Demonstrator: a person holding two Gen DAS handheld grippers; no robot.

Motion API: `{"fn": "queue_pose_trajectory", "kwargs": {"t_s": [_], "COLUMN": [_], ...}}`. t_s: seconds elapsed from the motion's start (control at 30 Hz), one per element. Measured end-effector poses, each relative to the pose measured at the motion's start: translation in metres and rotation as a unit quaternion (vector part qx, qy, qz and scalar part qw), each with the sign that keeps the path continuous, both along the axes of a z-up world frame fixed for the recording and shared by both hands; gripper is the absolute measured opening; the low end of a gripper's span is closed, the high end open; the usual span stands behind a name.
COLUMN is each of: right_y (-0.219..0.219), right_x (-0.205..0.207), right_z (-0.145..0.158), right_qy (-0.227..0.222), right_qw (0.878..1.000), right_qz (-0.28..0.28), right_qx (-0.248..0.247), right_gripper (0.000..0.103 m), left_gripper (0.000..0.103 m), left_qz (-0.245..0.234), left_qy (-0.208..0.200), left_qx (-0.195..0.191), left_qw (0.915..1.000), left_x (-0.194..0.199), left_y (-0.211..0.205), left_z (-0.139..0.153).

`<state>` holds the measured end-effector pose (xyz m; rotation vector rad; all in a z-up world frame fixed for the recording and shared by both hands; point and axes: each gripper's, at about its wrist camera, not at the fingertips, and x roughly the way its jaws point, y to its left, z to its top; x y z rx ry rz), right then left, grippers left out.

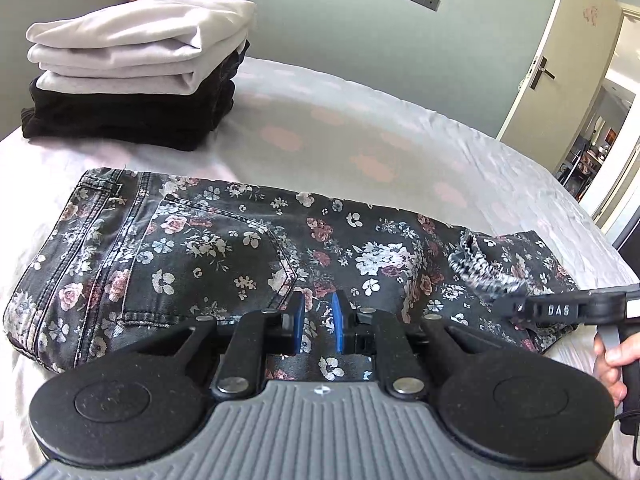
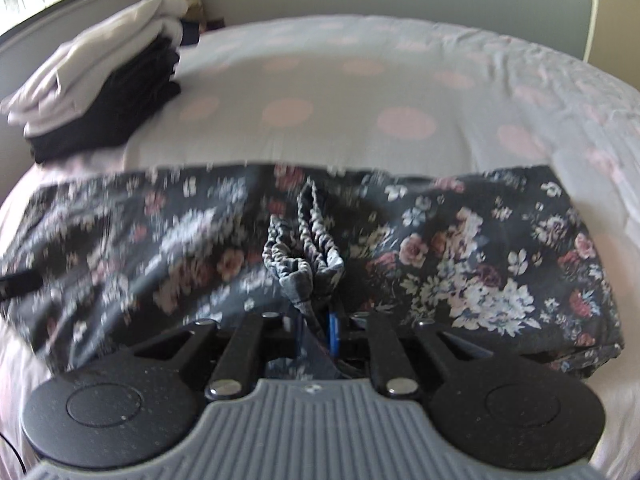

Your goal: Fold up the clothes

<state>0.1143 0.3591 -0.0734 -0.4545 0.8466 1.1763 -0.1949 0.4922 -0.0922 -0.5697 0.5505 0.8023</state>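
now | floral jeans (image 1: 224, 248) laid folded on bed (image 1: 360, 136) | l gripper (image 1: 319, 322) jaws narrowly spread, fabric between, grip unclear | r gripper (image 2: 316, 330) jaws pinched on hem (image 2: 304, 256)

Materials check: mostly soft cloth on my feeds, hard matt plastic on the tools.

I see the floral jeans (image 1: 224, 248) as dark, washed-looking denim with raised stitched seams and a printed flower pattern; a puckered, elasticated hem (image 2: 308, 240) bunches up rough and ribbed. The bedsheet (image 1: 360, 148) is thin smooth cloth, matt, faintly creased, with pale pink spots. In the folded stack (image 1: 132, 68), white jersey looks soft and smooth and the black cloth beneath looks denser. My left gripper (image 1: 319, 322) has matt black plastic arms, shiny metal rivets, smooth blue pads (image 1: 337, 320) and a ribbed grey housing. Same finish on my right gripper (image 2: 316, 326).
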Motion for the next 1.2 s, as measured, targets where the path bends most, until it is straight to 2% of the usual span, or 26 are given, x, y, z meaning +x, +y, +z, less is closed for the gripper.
{"fn": "queue_pose_trajectory", "kwargs": {"t_s": [0.07, 0.1, 0.2, 0.23, 0.37, 0.47, 0.5, 0.53, 0.6, 0.8, 0.87, 0.97, 1.03, 1.13, 1.2], "right_y": [0.001, 0.000, -0.004, -0.003, 0.017, 0.038, 0.043, 0.047, 0.047, 0.036, 0.039, 0.050, 0.055, 0.063, 0.070], "right_x": [-0.002, -0.004, -0.007, -0.007, 0.000, 0.005, 0.004, 0.004, 0.005, -0.002, -0.006, -0.007, -0.013, -0.021, -0.028], "right_z": [0.001, 0.004, 0.022, 0.029, 0.039, 0.022, 0.016, 0.009, 0.004, 0.017, 0.015, 0.003, 0.002, 0.000, -0.004], "right_qy": [-0.003, -0.002, 0.001, 0.001, -0.023, -0.013, -0.020, -0.026, -0.025, -0.004, -0.013, -0.006, -0.013, -0.024, -0.039], "right_qw": [1.000, 0.999, 0.999, 0.998, 0.999, 0.999, 0.999, 0.999, 0.998, 0.997, 0.996, 0.996, 0.995, 0.993, 0.990], "right_qz": [0.016, 0.029, 0.053, 0.058, 0.043, 0.030, 0.030, 0.031, 0.032, 0.063, 0.064, 0.040, 0.043, 0.049, 0.049], "right_qx": [-0.015, -0.018, -0.009, -0.001, 0.010, -0.017, -0.026, -0.035, -0.043, -0.050, -0.056, -0.073, -0.087, -0.107, -0.127], "right_gripper": [0.027, 0.035, 0.037, 0.041, 0.042, 0.041, 0.036, 0.024, 0.013, 0.011, 0.011, 0.018, 0.030, 0.047, 0.048], "left_gripper": [0.016, 0.016, 0.017, 0.017, 0.017, 0.017, 0.018, 0.018, 0.018, 0.018, 0.018, 0.018, 0.018, 0.021, 0.021], "left_qz": [-0.004, -0.004, -0.008, -0.009, -0.016, -0.020, -0.020, -0.019, -0.017, -0.013, -0.014, -0.012, -0.002, 0.019, 0.028], "left_qy": [0.001, 0.001, 0.000, 0.000, 0.004, 0.008, 0.009, 0.011, 0.010, -0.014, -0.013, -0.006, 0.006, 0.032, 0.043], "left_qx": [0.001, 0.001, 0.000, 0.000, -0.003, -0.002, -0.004, -0.007, -0.012, -0.024, -0.024, -0.016, -0.016, -0.038, -0.053], "left_qw": [1.0000, 1.0000, 1.0000, 1.0000, 0.9999, 0.9998, 0.9997, 0.9997, 0.9997, 0.9995, 0.9995, 0.9998, 0.9999, 0.9986, 0.9973], "left_x": [0.000, 0.000, 0.002, 0.003, 0.008, 0.008, 0.007, 0.007, 0.005, 0.004, 0.005, 0.002, -0.001, -0.005, -0.006], "left_y": [-0.001, -0.001, -0.001, -0.001, -0.001, -0.002, -0.001, 0.000, 0.002, 0.008, 0.007, 0.005, 0.006, 0.012, 0.017], "left_z": [0.000, 0.001, 0.001, 0.001, -0.001, -0.004, -0.005, -0.006, -0.008, -0.004, -0.003, -0.001, 0.000, -0.004, -0.007]}}
